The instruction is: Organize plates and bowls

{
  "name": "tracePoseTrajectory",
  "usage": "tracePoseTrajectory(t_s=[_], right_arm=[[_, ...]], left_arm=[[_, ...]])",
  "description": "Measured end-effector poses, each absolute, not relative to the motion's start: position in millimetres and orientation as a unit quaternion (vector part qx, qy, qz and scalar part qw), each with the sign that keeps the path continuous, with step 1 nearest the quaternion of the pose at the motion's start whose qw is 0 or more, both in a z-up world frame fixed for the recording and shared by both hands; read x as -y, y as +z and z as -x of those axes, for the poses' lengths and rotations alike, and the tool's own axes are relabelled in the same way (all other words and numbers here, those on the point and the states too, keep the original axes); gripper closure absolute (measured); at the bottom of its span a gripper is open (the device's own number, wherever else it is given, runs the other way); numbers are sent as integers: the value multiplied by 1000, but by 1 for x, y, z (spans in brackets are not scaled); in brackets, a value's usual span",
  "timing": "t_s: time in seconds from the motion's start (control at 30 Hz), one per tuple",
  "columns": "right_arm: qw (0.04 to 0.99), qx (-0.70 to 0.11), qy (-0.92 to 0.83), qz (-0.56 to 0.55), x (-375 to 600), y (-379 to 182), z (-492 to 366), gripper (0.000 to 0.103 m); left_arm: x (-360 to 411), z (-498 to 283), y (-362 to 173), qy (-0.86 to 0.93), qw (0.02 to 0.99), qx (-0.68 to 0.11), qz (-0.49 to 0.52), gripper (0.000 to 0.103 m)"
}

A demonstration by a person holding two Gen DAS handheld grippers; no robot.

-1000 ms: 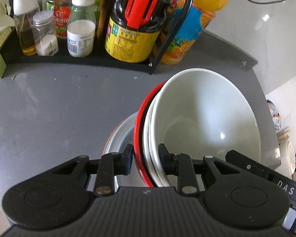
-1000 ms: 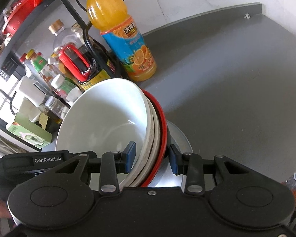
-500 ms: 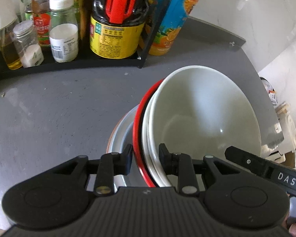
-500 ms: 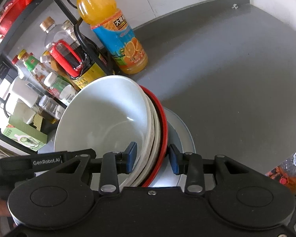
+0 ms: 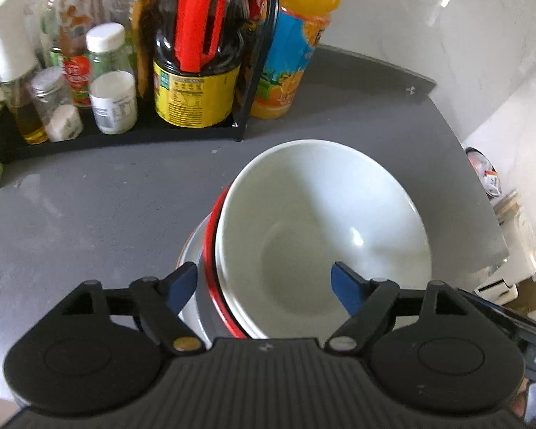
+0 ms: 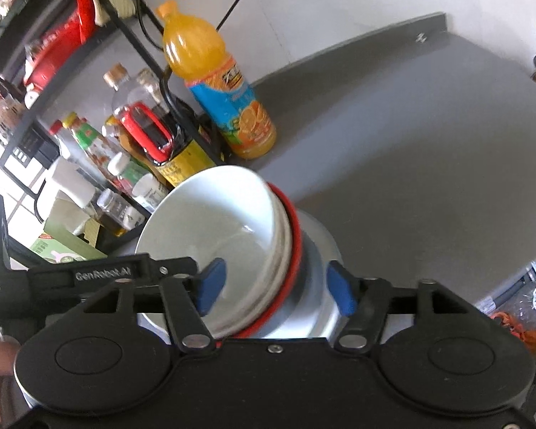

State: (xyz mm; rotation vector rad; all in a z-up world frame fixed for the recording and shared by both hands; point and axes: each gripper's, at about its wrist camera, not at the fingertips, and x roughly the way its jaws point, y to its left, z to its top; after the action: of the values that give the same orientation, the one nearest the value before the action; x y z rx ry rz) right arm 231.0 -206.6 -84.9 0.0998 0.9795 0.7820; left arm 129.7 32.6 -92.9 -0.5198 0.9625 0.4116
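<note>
A stack of nested bowls rests on the grey counter: a white bowl point(image 5: 321, 221) on top, a red-rimmed bowl point(image 5: 211, 250) under it, and a pale grey plate point(image 5: 191, 250) at the bottom. In the right wrist view the same white bowl point(image 6: 214, 214), red rim point(image 6: 293, 250) and grey plate point(image 6: 321, 279) show. My left gripper point(image 5: 264, 286) is open, its blue-padded fingers spread on either side of the stack's near left rim. My right gripper point(image 6: 278, 286) is open too, straddling the right rim without pinching it.
A black wire rack point(image 5: 125, 132) with sauce bottles and spice jars stands at the back left. An orange juice bottle point(image 5: 296, 46) stands beside it. The counter edge point(image 5: 482, 196) drops off on the right. A green box point(image 6: 60, 250) sits left of the rack.
Both grippers were shut on the rims of the bowl stack; now both have opened wide and let go. The stack sits on the counter.
</note>
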Motion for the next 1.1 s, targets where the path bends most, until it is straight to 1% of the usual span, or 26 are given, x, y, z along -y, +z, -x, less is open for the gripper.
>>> tracePoseTrajectory(t_s=[0.03,0.1,0.13,0.27,0.3,0.37,0.47,0.53,0.6,0.73,0.93,1.1], right_arm=[[811,-454,366,-47,213,-82,-229,32],[815,-444,370,-46,229,-77,-224,20],[818,-439,369,-44,237,-74,-222,18],[823,-429,369,-49,266,-67,-214,17],[824,-428,369,-51,272,-65,-212,12],[826,-424,367,-52,283,-62,-207,7],[829,-415,372,-50,297,-55,-200,5],[835,-406,368,-46,303,-50,-195,0],[839,-400,365,-46,309,-46,-190,0],[843,-399,357,-56,316,-40,-181,0],[867,-377,324,-32,311,-26,-162,0],[886,-359,292,-32,304,-11,-144,0]], left_arm=[[-28,-127,-90,197,835,-453,244,22],[-18,-119,-84,210,837,-446,240,21],[-13,-115,-80,217,836,-445,239,20],[9,-98,-66,219,842,-431,241,16],[14,-95,-63,223,843,-428,239,15],[24,-86,-54,233,846,-417,238,15],[38,-74,-42,241,852,-402,233,11],[45,-66,-34,250,853,-394,233,10],[49,-58,-27,254,856,-387,231,8],[55,-49,-16,246,866,-379,216,1],[51,-38,-5,224,876,-372,207,0],[47,-29,14,199,896,-360,169,0]])
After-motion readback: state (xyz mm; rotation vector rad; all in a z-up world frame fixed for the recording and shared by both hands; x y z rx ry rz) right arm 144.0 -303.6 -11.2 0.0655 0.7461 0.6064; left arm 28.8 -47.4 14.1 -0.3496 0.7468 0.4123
